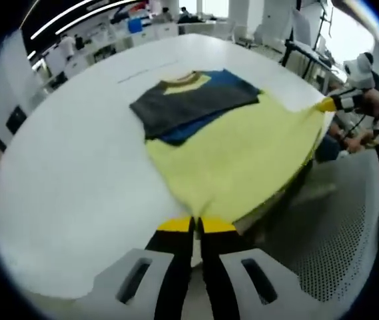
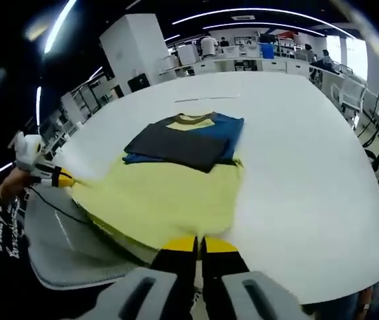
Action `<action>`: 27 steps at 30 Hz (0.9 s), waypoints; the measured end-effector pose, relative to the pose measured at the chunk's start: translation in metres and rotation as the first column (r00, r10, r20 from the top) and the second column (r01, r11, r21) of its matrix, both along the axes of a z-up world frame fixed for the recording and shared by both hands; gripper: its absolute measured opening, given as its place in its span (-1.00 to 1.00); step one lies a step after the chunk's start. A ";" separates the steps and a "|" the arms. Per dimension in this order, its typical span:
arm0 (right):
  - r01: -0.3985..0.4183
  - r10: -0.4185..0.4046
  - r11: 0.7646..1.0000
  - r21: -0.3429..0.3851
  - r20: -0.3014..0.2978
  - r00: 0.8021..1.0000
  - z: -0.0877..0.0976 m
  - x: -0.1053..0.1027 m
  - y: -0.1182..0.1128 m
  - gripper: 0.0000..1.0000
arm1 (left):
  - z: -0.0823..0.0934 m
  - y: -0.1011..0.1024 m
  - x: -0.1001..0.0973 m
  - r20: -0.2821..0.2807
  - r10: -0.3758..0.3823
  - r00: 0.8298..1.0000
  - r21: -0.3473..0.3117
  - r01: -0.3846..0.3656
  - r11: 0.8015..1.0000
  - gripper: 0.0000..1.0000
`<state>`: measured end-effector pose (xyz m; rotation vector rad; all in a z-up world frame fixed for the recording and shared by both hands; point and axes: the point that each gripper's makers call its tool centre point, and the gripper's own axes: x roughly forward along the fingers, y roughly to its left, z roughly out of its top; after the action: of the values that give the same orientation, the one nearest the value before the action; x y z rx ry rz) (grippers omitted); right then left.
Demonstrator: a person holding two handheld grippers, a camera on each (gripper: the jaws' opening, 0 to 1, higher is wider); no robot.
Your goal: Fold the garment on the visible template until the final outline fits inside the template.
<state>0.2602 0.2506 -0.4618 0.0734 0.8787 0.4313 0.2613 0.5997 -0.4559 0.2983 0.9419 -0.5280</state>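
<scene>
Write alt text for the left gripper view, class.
The left gripper, jaws shut, pinches the near hem of a yellow garment spread on a white table; its grey and blue sleeves are folded in. The right gripper grips another corner.

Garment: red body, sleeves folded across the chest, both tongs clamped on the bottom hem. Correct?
Not quite. The garment body is yellow, not red, as the left gripper view shows. Sleeves are folded across the chest, and the left tongs and right tongs grip the hem.

Open-plan lab or workshop: large white table (image 2: pixel 309 167), ceiling strip lights (image 2: pixel 256 11), white benches (image 2: pixel 242 63), equipment shelving (image 2: pixel 76 110).
</scene>
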 end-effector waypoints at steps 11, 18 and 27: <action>-0.021 0.022 1.000 -0.020 0.054 0.998 0.023 0.026 0.000 -1.00 | 0.016 0.000 0.021 0.038 0.018 0.999 -0.023 -0.017 1.000 -1.00; -0.024 0.027 0.999 -0.032 0.100 0.995 0.039 0.045 0.002 -1.00 | 0.029 0.000 0.039 0.076 0.037 0.996 -0.037 -0.035 0.999 -1.00; -0.030 0.037 0.998 -0.052 0.147 0.988 0.055 0.068 0.006 -1.00 | 0.047 -0.002 0.064 0.133 0.055 0.990 -0.048 -0.049 0.998 -1.00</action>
<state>0.3283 0.2571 -0.4066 -0.0188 0.7445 0.4405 0.3253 0.5975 -0.4092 0.2652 0.8045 -0.4741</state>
